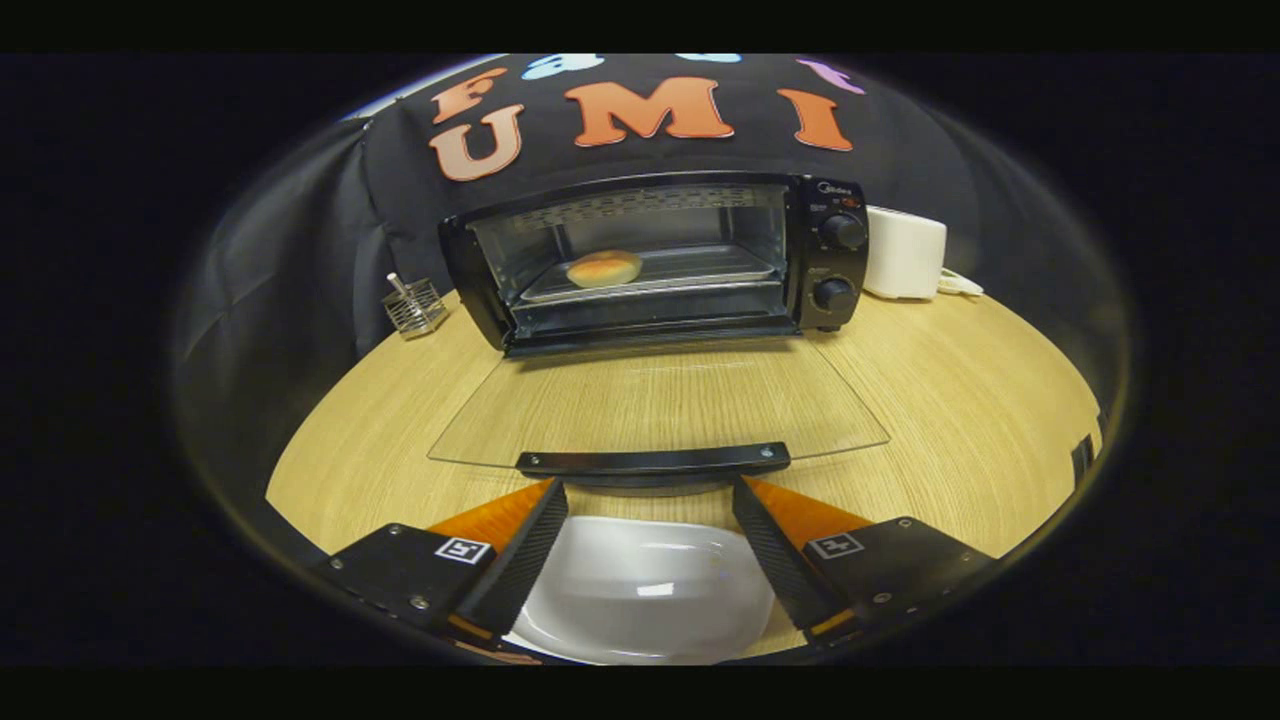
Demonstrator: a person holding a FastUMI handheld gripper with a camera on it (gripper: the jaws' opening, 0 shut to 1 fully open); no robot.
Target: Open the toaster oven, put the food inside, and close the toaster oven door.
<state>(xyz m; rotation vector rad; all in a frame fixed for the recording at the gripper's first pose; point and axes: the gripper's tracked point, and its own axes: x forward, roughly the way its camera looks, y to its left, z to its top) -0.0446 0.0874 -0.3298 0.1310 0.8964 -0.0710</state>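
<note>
Inside the toaster oven point(650, 260), the bun point(604, 268) sits on the tray. Gripper point(648, 495) fingers spread, empty, just behind the door handle point(652, 461). Recommend lifting the handle squarely to close.

Staged test booth, not a real kitchen: black cloth wall point(300, 230) behind a light wood table point(960, 400) carrying a toaster oven point(655, 260) at top centre, white appliance point(905, 253) right of it, small wire rack point(414, 306) at left.
</note>
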